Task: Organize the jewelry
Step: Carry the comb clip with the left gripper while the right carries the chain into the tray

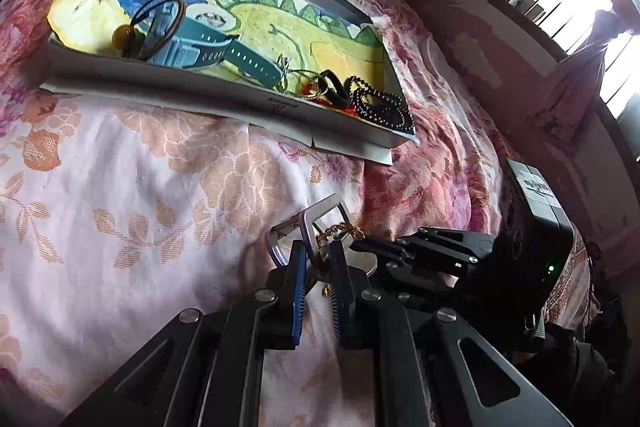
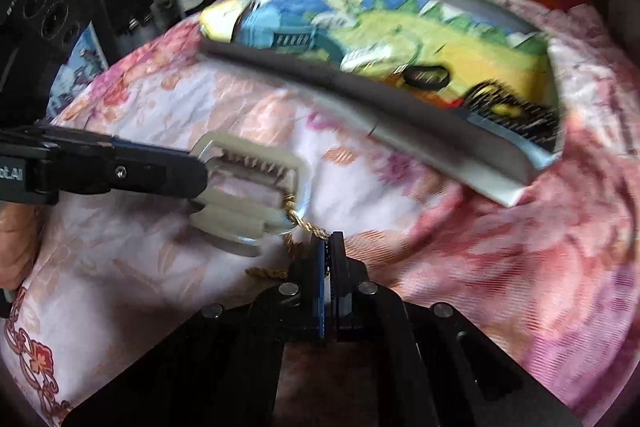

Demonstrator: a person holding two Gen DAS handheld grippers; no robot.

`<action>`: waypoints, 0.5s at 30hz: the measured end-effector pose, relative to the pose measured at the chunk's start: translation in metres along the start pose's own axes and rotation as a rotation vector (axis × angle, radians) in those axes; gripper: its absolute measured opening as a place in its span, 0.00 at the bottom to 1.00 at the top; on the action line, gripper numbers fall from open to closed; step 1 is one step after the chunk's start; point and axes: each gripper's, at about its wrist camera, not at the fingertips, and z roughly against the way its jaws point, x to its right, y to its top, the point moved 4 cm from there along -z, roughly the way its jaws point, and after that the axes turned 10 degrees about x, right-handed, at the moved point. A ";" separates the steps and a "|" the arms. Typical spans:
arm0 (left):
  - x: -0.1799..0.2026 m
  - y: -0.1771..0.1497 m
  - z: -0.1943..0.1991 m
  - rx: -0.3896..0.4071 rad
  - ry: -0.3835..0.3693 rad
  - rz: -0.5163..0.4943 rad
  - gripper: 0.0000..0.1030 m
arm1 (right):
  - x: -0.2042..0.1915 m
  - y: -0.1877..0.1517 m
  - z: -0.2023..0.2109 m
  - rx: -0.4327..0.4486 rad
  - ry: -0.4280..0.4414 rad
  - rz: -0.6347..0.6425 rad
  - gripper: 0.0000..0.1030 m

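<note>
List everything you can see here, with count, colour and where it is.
Silver metal belt buckle: one, silver, on the bedsheet, held by the left gripper.
Twisted gold chain: one, gold, tangled on the buckle, pinched by the right gripper.
Shallow cardboard box with drawing-lined floor: one, white rim, farther up the bed.
Teal perforated watch strap: one, teal, in the box.
Black beaded necklace: one, black, box's right corner.
Floral bedsheet: one, pink and peach.
Left gripper: black, shut on the buckle.
Right gripper: black, shut on the chain.
</note>
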 end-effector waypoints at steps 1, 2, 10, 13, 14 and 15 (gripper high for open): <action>0.000 0.001 0.002 0.005 -0.001 -0.002 0.09 | 0.000 0.004 0.007 0.025 -0.022 0.004 0.02; 0.001 0.001 0.004 0.009 0.001 -0.006 0.09 | 0.001 0.007 0.012 0.047 -0.042 0.009 0.02; 0.018 0.000 0.014 0.038 0.042 -0.107 0.06 | -0.004 0.047 0.069 0.302 -0.104 0.042 0.02; 0.026 -0.002 0.015 0.049 0.055 -0.145 0.05 | -0.005 0.062 0.090 0.390 -0.117 0.049 0.02; 0.028 -0.001 0.016 0.061 0.060 -0.153 0.05 | -0.002 0.069 0.097 0.420 -0.122 0.046 0.02; 0.030 0.000 0.018 0.074 0.068 -0.160 0.04 | 0.000 0.074 0.100 0.437 -0.123 0.040 0.02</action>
